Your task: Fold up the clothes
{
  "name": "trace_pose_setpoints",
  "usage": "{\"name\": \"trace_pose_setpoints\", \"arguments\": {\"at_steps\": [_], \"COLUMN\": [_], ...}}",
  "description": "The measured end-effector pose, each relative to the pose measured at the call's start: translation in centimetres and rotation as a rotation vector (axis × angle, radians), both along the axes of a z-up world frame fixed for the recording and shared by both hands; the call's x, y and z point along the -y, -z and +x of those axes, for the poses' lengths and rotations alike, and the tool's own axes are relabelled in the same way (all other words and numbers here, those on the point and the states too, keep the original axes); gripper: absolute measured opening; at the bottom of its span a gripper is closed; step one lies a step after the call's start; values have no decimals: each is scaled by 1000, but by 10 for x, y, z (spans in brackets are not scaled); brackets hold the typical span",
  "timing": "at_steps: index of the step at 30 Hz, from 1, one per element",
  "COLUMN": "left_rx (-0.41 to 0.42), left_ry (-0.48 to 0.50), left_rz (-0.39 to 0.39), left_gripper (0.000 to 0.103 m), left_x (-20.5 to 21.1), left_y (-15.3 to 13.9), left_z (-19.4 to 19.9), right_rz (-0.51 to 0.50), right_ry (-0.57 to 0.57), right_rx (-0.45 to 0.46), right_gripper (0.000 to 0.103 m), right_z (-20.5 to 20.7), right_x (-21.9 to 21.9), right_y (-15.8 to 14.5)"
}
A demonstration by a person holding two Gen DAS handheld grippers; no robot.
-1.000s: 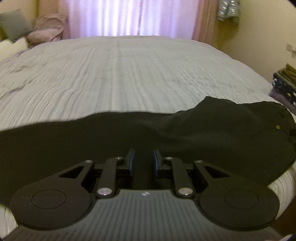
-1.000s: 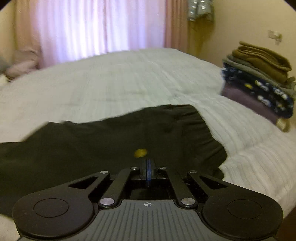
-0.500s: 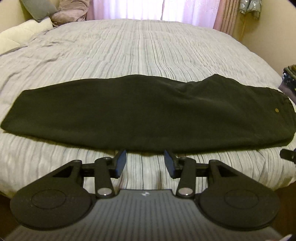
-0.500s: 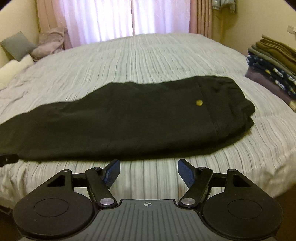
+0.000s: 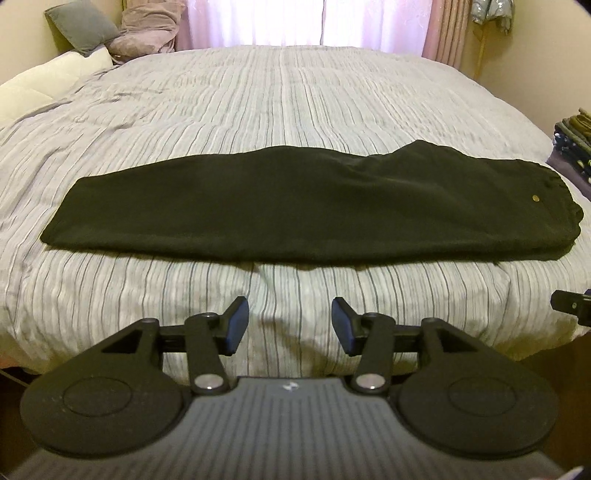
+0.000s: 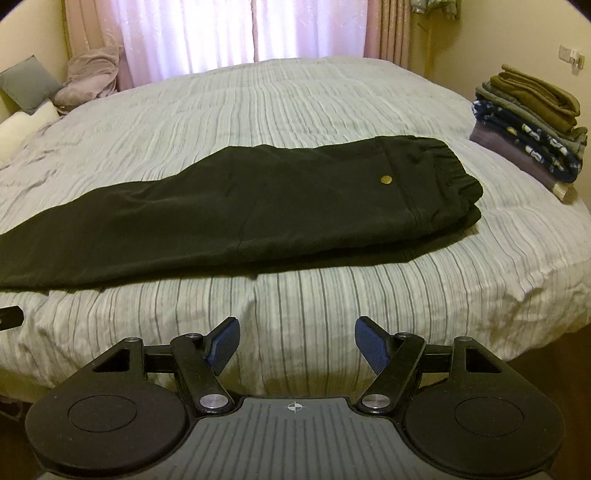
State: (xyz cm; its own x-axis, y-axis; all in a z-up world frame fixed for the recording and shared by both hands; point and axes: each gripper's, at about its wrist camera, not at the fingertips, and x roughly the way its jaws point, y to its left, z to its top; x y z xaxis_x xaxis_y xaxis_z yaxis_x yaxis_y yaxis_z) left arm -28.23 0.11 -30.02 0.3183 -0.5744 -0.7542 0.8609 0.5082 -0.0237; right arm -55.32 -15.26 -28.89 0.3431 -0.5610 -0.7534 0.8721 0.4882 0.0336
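Left wrist view is showing the black trousers (image 5: 295, 206) lying folded lengthwise into one long band across the near part of the striped bed cover (image 5: 295, 110), with the waistband end at the right, where a small brass button (image 5: 534, 198) is showing, and the leg end at the left. The left gripper (image 5: 290, 325) is hovering off the near edge of the bed, its fingers standing apart and gripping nothing, clear of the cloth. In the right wrist view the right gripper (image 6: 295, 345) is likewise hanging short of the bed edge with its fingers spread wide and nothing between them; the trousers (image 6: 240, 210) are lying beyond it, the gathered waistband at the right. Nothing here is serving as a container; a stack of folded clothes (image 6: 532, 129) is sitting at the far right of the bed, well apart from the trousers. Pillows (image 5: 92, 33) are resting at the far left by the curtain (image 6: 184, 33).
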Motion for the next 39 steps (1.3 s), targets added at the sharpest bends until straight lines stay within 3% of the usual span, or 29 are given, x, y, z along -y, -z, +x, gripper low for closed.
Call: {"name": "trace_pose_setpoints", "arguments": {"at_steps": [17, 28, 39], "left_rx": [27, -5, -25], "left_ry": [-14, 32, -2], "left_rz": [-44, -67, -47], "left_gripper": [48, 49, 49], "left_x": [-47, -41, -33], "left_y": [-13, -14, -8], "left_z": [-14, -22, -13], "right_rz": [-34, -44, -34], "right_ry": [5, -23, -54], "right_rx": [31, 41, 32], "right_gripper": [72, 72, 72], "right_z": [-15, -5, 8], "right_x": [-40, -43, -36], "right_y": [-10, -13, -10]}}
